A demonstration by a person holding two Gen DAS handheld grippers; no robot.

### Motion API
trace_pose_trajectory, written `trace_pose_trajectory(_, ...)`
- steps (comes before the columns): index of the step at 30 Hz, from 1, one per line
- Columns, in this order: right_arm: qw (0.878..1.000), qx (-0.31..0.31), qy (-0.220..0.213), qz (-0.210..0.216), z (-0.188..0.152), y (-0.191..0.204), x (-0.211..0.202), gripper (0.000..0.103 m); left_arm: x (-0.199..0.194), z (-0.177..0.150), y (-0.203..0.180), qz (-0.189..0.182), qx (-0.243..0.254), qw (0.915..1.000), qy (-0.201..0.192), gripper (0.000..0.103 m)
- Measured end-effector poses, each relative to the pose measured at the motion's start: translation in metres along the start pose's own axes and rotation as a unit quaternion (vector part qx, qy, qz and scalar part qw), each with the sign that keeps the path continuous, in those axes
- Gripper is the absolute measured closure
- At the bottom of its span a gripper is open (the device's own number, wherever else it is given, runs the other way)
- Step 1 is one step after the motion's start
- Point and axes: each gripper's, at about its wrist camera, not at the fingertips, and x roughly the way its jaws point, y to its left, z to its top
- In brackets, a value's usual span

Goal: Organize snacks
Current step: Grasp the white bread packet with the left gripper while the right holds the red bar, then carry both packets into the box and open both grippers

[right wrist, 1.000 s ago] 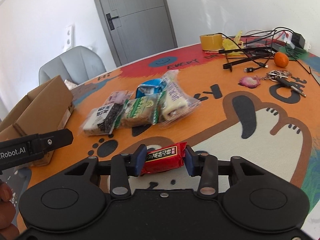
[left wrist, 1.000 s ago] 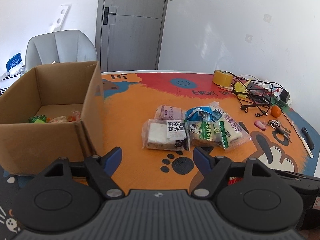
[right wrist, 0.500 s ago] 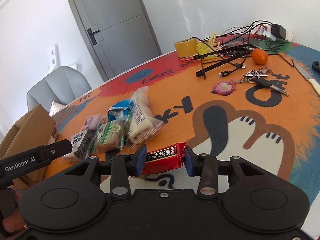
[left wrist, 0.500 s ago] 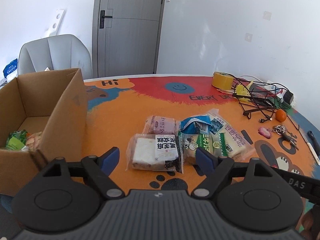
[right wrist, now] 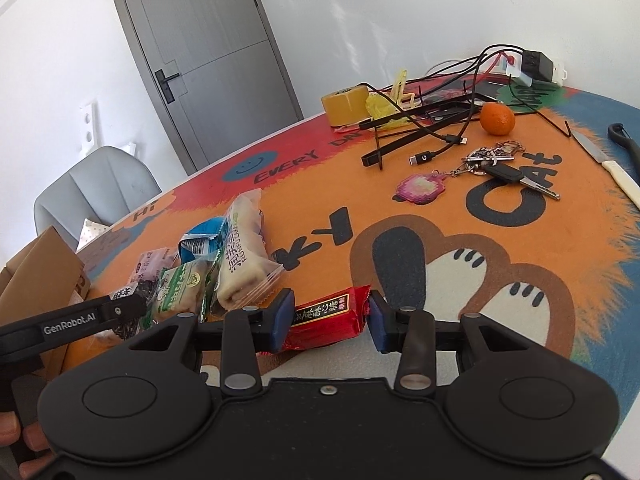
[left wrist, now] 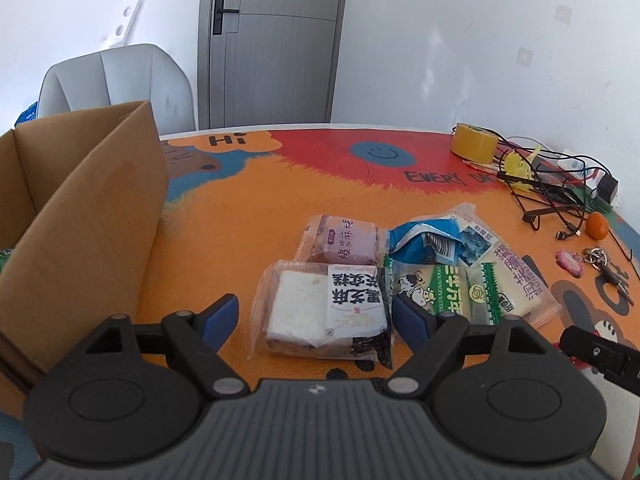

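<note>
My left gripper (left wrist: 316, 316) is open, its blue pads standing either side of a clear pack of white cake with a black-and-white label (left wrist: 324, 312) that lies on the table, not pressed. Behind it lie a purple pack (left wrist: 344, 240), a torn blue wrapper (left wrist: 424, 236), a green-striped pack (left wrist: 448, 292) and a long pale roll pack (left wrist: 516, 276). My right gripper (right wrist: 330, 316) is shut on a red snack bar (right wrist: 326, 316), held above the mat. An open cardboard box (left wrist: 92, 216) stands at the left.
A tape roll (left wrist: 474, 146), tangled black cables (right wrist: 432, 120), an orange (right wrist: 497, 119), keys with a pink charm (right wrist: 492, 164) and a knife (right wrist: 608, 168) lie at the far right. A grey chair (left wrist: 120, 80) stands behind the box.
My left gripper has moved right, away from the box, and now straddles the white cake pack. My right gripper has swung with the red bar still in its grip.
</note>
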Motion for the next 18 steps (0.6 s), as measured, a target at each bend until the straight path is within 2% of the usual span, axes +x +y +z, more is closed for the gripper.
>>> trace_pose_trajectory(4,1.000,-0.009,-0.004,-0.001,-0.002,0.003,0.000,0.059,0.004,-0.002,0.002,-0.005,-0.005,1.0000,0.000,0.021)
trace_pose_trajectory(6,1.000,-0.015,-0.004,-0.003,-0.002,0.005,0.000,0.058,0.005,-0.003,0.002,-0.008,-0.007,0.9999,0.003,0.024)
trace_pose_trajectory(11,1.000,-0.022,-0.002,-0.007,-0.004,0.008,-0.002,0.057,0.002,-0.004,-0.001,-0.008,0.005,1.0000,0.002,0.042)
trace_pose_trajectory(18,1.000,-0.014,0.004,-0.012,-0.005,0.011,-0.007,0.060,-0.012,-0.006,0.004,-0.011,-0.011,0.9999,0.006,0.045)
